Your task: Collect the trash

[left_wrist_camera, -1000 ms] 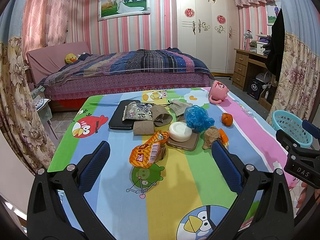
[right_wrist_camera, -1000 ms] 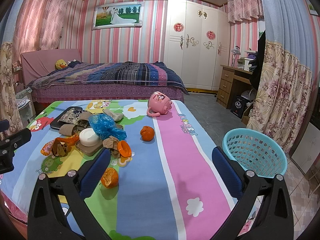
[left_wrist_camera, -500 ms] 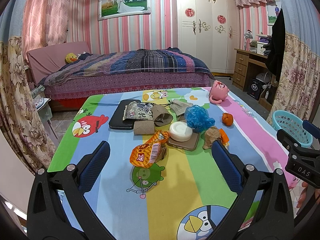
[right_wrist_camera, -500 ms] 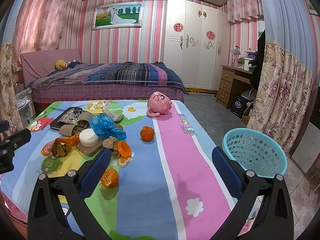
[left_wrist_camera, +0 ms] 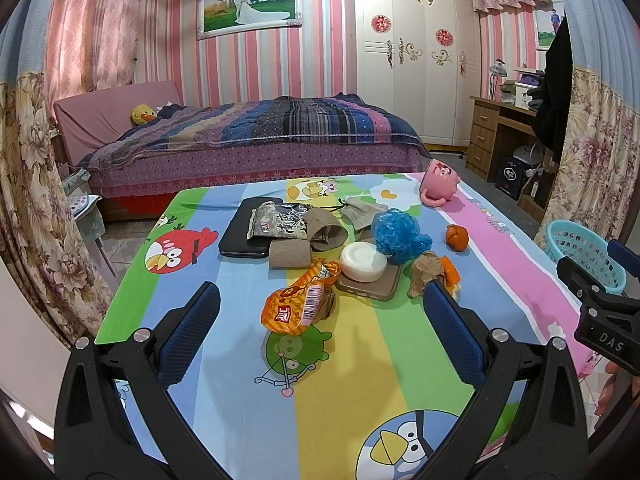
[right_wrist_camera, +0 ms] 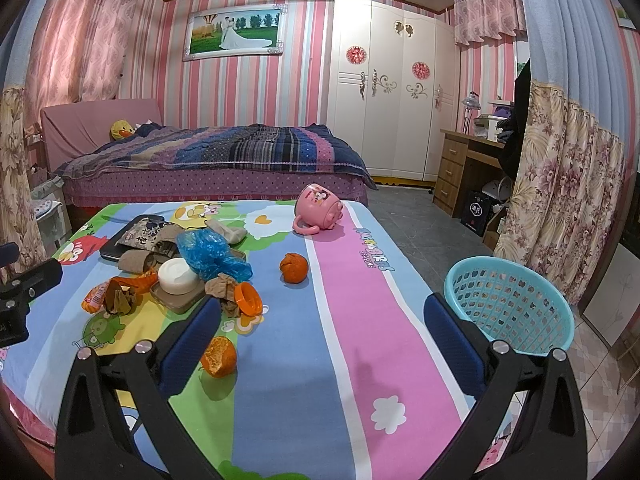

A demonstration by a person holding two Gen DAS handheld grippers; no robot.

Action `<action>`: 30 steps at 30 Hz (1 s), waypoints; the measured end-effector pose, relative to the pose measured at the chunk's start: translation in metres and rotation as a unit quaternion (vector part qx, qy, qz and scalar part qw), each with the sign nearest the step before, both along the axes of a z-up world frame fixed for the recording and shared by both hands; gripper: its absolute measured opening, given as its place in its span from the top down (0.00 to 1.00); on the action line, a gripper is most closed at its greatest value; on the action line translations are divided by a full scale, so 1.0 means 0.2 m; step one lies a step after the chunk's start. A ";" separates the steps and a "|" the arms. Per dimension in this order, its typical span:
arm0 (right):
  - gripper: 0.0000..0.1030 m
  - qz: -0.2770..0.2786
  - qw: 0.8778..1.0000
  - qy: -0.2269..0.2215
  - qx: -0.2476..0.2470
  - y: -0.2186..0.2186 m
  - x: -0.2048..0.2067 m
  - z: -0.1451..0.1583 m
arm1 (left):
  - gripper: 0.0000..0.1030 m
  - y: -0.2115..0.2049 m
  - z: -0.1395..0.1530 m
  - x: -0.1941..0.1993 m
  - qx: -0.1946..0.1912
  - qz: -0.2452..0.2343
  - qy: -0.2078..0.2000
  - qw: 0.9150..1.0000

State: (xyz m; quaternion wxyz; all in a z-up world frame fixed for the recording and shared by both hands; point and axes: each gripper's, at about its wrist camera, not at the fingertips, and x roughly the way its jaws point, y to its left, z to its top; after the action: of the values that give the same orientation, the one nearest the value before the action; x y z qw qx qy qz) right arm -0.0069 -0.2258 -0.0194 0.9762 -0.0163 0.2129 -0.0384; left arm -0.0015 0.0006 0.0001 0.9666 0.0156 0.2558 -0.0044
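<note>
Both claws hover spread wide and hold nothing: the left claw point(left_wrist_camera: 320, 328) above the near counter point(left_wrist_camera: 400, 360) facing the orange snack wrapper point(left_wrist_camera: 298, 304), the right claw point(right_wrist_camera: 320, 340) beside an orange peel point(right_wrist_camera: 219, 357). The trash pile sits mid-counter around a blue plastic bag point(right_wrist_camera: 212, 254). The teal basket point(right_wrist_camera: 508, 304) stands on the floor, right.

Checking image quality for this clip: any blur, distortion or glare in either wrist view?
Left wrist: sharp, strong fisheye bowing, dark corners, orange snack wrapper crisp, left gripper casts soft shadows. Right wrist: equally sharp, turquoise basket stretched near the edge, no glare.
</note>
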 end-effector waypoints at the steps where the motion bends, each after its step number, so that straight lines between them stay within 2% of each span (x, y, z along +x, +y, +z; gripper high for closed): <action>1: 0.04 0.000 1.000 0.000 0.000 0.00 0.00 0.00 | 0.05 0.00 0.00 0.00 0.000 0.000 0.000 1.000; 10: 0.04 -0.003 1.000 -0.002 0.013 -0.04 0.02 0.02 | 0.05 0.03 -0.03 0.04 0.016 0.015 0.004 1.000; 20: 0.04 0.007 1.000 0.004 -0.004 -0.03 0.07 0.01 | 0.05 0.15 -0.02 0.11 0.000 0.037 0.004 0.999; 30: 0.04 0.024 1.000 -0.003 -0.013 0.02 0.16 0.08 | 0.05 0.30 -0.06 0.21 -0.006 0.063 0.011 0.998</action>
State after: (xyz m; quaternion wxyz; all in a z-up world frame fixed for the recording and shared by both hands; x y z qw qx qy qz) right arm 0.0247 -0.2218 -0.0038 0.9771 -0.0345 0.2092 -0.0178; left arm 0.0397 0.0609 -0.0110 0.9621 -0.0069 0.2671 0.0549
